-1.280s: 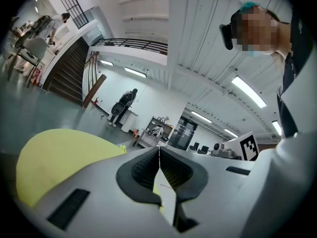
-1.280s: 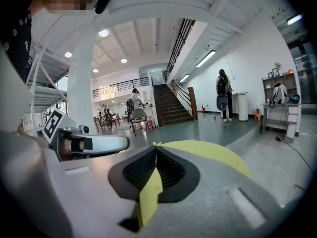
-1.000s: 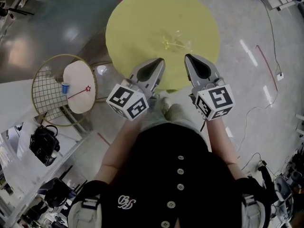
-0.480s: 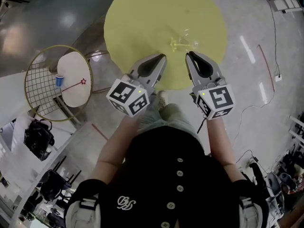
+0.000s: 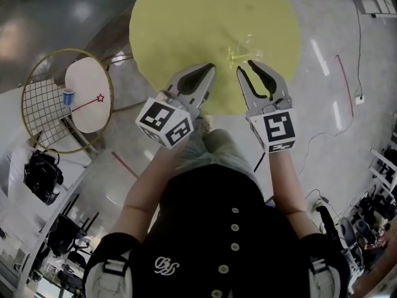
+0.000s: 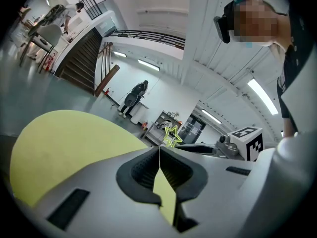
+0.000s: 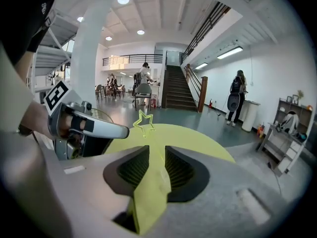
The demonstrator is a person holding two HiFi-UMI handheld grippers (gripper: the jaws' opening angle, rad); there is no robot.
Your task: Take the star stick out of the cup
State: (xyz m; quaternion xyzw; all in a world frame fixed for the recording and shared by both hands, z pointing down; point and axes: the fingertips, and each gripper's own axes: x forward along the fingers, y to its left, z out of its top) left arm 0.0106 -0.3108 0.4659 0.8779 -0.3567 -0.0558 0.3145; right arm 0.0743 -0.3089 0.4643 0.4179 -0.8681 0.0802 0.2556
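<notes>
Left gripper point(image 5: 209, 69): jaws lay together, nothing held. Right gripper point(image 5: 245, 66): jaws stood apart, nothing between. Star stick point(image 5: 234, 56): yellow-green, stood just beyond the right gripper's tips on the round yellow table point(image 5: 186, 30), at a faint clear cup point(image 5: 247, 43).

Yellow star stick point(image 5: 234, 56) stands in clear cup point(image 5: 244, 44), on yellow tbl point(image 5: 186, 30).

head cam: steep down | L/R cams: along fingers point(image 7: 184, 175) | shared: yellow table point(image 5: 186, 30)
</notes>
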